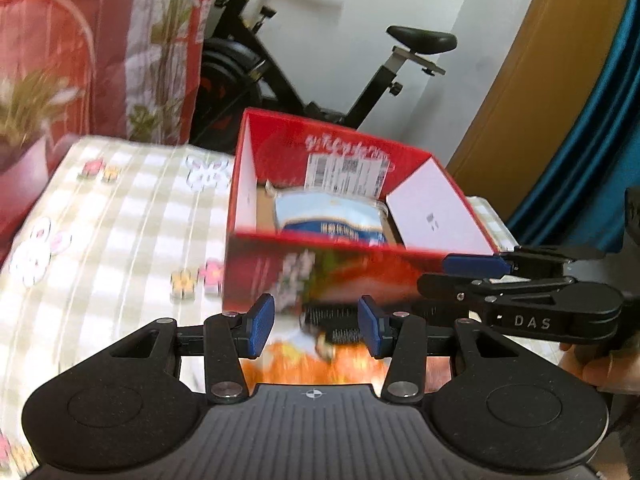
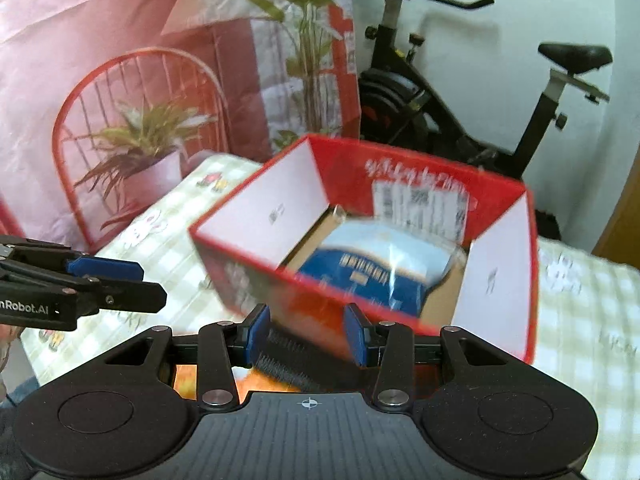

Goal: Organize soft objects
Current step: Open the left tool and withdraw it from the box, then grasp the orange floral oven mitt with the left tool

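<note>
You hold an orange pack (image 2: 280,376) by its black comb-like strip, jaws of both the left gripper (image 1: 316,326) and right gripper (image 2: 306,334) narrowed on it, low in frame before the red box (image 2: 400,184). Uneven pulling could tear it free.

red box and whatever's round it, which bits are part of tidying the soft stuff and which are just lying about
Part of the job:
- red box
- blue and white packet inside it
- left gripper
- right gripper

Just there:
- exercise bike
- checked cover
- pink plant backdrop
</note>
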`<move>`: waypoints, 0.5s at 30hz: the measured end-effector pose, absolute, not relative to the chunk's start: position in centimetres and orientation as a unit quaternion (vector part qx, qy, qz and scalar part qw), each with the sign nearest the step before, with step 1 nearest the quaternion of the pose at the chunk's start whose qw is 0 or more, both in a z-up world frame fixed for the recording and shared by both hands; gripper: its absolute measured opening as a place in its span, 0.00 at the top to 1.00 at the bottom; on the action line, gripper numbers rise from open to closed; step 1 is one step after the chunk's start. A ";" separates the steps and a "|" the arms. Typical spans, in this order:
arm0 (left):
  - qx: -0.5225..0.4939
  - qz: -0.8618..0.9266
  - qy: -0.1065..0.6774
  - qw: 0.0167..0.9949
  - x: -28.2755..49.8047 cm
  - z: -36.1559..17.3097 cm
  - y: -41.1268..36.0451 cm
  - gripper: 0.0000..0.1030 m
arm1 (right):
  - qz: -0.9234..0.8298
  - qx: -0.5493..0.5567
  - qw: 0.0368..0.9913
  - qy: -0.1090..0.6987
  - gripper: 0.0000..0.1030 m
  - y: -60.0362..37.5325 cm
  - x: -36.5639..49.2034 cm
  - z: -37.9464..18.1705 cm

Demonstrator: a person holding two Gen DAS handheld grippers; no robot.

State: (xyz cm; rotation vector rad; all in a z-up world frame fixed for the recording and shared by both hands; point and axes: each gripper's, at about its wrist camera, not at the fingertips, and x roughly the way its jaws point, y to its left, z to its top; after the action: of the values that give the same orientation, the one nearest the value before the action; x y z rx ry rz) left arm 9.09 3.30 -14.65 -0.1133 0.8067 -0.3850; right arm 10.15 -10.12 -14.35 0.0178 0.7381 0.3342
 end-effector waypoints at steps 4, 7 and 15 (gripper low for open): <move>-0.078 -0.181 0.408 0.891 7.2 -16.7 3.7 0.54 | 0.164 0.019 0.912 0.376 0.62 -9.6 8.4 -16.9; -0.098 -0.179 0.426 0.881 6.1 -18.5 3.7 0.54 | 0.159 0.021 0.909 0.385 0.62 -9.2 7.4 -18.8; -0.124 -0.180 0.453 0.864 4.6 -20.7 3.9 0.54 | 0.146 0.057 0.898 0.410 0.61 -9.0 5.6 -23.3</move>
State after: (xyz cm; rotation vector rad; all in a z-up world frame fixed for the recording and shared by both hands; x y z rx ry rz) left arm 4.65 3.87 -20.73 -0.2592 0.9503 -0.3783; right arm 5.56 -9.02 -23.32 0.1178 0.8493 0.3018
